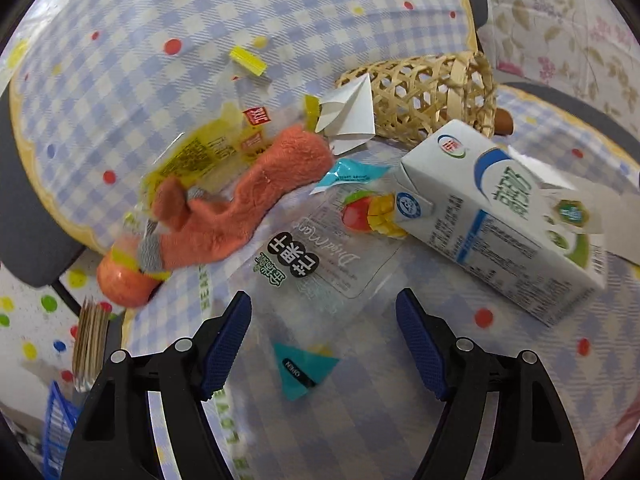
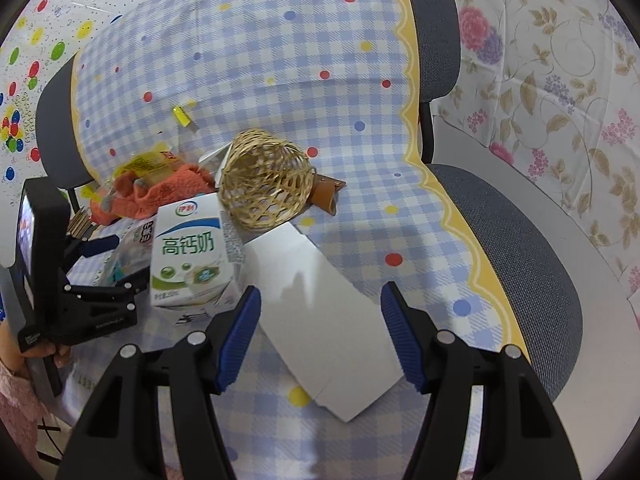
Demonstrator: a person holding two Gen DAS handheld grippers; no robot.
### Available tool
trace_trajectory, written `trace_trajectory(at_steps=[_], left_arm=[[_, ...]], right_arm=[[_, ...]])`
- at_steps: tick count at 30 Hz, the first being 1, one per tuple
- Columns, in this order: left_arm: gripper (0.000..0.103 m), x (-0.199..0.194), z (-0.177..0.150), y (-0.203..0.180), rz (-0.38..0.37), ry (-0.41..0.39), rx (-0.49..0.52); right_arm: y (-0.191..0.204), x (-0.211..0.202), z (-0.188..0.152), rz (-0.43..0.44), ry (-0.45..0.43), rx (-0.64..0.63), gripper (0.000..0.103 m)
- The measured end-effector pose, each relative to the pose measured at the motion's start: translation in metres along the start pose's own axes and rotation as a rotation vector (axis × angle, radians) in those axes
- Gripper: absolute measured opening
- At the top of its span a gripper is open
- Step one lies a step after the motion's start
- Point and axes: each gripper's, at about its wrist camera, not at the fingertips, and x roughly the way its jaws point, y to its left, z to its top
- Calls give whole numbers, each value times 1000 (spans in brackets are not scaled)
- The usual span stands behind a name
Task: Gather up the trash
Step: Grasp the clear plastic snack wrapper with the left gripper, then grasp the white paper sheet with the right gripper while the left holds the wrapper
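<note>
Our left gripper (image 1: 324, 340) hangs with jaws spread wide and empty above a clear crinkly snack wrapper (image 1: 320, 248), its teal tear-corner lying between the blue ribbed pads (image 1: 226, 344). Our right gripper (image 2: 320, 336) is equally agape, straddling a flat white paper sheet (image 2: 320, 320) without pinching it. At two o'clock from the left tongs lies a glossy milk carton (image 1: 500, 216) on its side; at eleven, a fuzzy orange sock (image 1: 240, 204) (hardly trash, we'd judge) over a yellow plastic bag (image 1: 192, 156). At twelve, folded white paper (image 1: 352, 112) leans on a woven bamboo basket (image 1: 432, 92), tipped over. We judge collection barely begun: all the litter sits on the checked cloth (image 2: 280, 60).
</note>
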Motion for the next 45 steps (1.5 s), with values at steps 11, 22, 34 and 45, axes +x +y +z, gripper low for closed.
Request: trace_trajectory(at_steps=[11, 22, 34, 45], left_arm=[[10, -8, 6, 4, -47, -48, 23], [10, -140, -23, 35, -297, -269, -298], [10, -145, -46, 8, -396, -235, -388], [10, -137, -49, 3, -395, -203, -396]], right_arm=[[-5, -19, -10, 2, -22, 3, 62], [-13, -35, -28, -12, -15, 13, 68], [-50, 4, -44, 36, 60, 93, 60], [-56, 20, -41, 61, -10, 109, 42]])
